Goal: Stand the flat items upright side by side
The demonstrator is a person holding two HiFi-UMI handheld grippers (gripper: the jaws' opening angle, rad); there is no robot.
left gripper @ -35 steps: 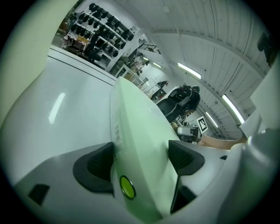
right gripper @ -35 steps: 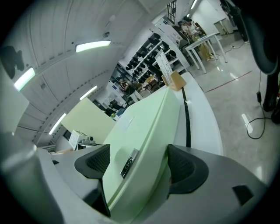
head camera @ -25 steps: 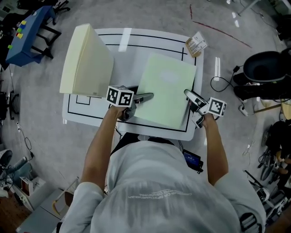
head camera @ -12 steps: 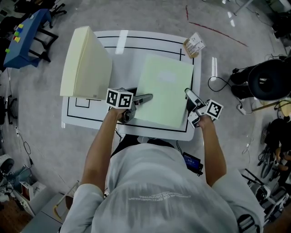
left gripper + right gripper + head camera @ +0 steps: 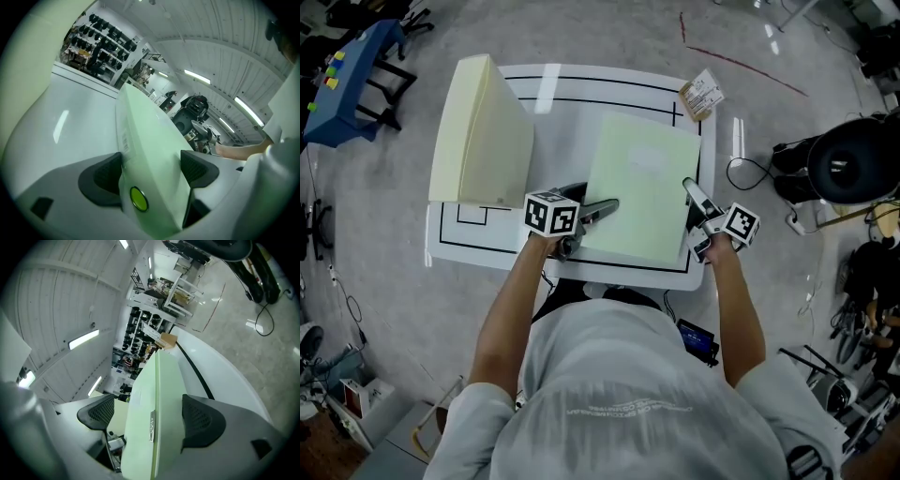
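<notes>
White and ruled with black lines, the desk (image 5: 562,103) is carrying a cream folder (image 5: 478,131) that is standing on edge at its left side. To the right of it, well apart, a pale green folder (image 5: 642,187) is being held up between the two hands, its broad face leaning rather than lying flat. Whether its lower edge is resting on the desk I cannot tell. The left gripper (image 5: 605,206) is pinching the green folder at its left edge, with the cover pressed between both pads. The right gripper (image 5: 689,190) is sitting at the opposite edge, and its jaws have just been opening. They are now standing spread wide, with the folder's edge between them but a clear gap at one pad, so that side is no longer clamping anything. This probably means the left hand is taking over the support alone, and the right is getting free to regrip or steady the folder before it is set beside the cream one. A small card (image 5: 703,94) is lying at the desk's far right corner.
</notes>
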